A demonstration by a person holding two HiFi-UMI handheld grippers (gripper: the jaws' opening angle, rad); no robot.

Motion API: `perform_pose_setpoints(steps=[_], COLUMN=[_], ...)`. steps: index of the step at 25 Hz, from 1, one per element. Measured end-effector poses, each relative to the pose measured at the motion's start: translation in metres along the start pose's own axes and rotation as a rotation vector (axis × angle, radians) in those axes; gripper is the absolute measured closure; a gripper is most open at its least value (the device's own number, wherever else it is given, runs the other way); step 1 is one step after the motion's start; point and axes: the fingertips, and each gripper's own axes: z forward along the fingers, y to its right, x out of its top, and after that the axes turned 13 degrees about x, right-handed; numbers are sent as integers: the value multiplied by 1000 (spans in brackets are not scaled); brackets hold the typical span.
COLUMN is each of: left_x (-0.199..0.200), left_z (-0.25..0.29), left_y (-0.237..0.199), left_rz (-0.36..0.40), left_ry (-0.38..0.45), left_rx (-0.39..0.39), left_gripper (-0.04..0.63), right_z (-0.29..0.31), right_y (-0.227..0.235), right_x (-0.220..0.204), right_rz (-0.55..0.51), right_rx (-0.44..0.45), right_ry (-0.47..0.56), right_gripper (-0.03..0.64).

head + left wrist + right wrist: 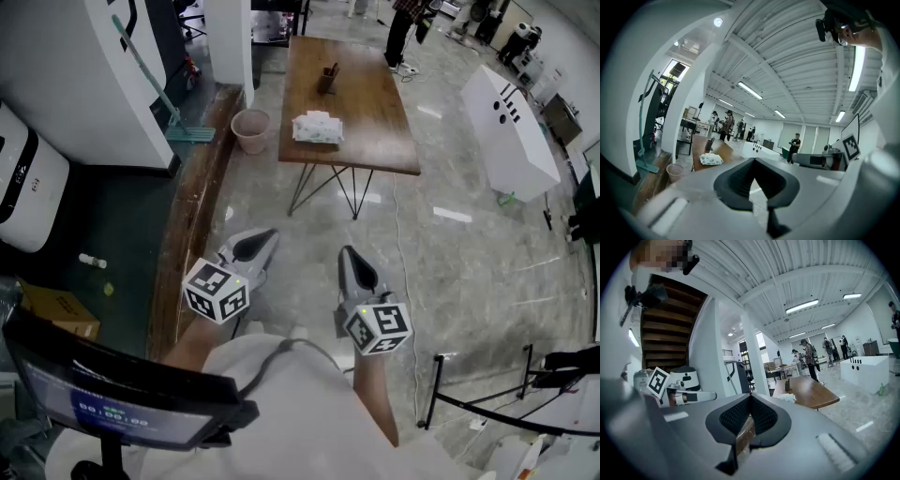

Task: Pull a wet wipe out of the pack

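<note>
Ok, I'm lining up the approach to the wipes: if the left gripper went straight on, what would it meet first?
The way looks free nearby: the left gripper aims over bare floor just right of the table; the white counter far beyond seems first, though depth is unclear.

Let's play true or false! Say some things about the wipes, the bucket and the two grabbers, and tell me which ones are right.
1. The white pack of wet wipes lies on the brown wooden table. True.
2. The left hand-held gripper is pulling a wipe out. False: its jaws are shut on nothing, well away from the pack.
3. The round pink bucket stands on the table. False: it stands on the floor beside the table.
4. The right hand-held gripper is shut and empty. True.
5. The green-handled mop leans up near the bucket. True.
</note>
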Motion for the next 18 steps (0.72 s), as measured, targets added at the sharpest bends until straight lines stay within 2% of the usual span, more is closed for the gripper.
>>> perform_pose_setpoints(steps=[5,18], left_x=[-1,-9], left_z=[4,10], left_y=[3,17], left_rz=[20,7], left_ry=[1,-20], left_rx=[-4,5], left_gripper=[591,591], right_z=[1,-14], right_y=[1,14], right_x=[-5,-12], right_rz=[-1,49], right_rx=[9,24], right_ry=[-9,-4], right_gripper=[609,609])
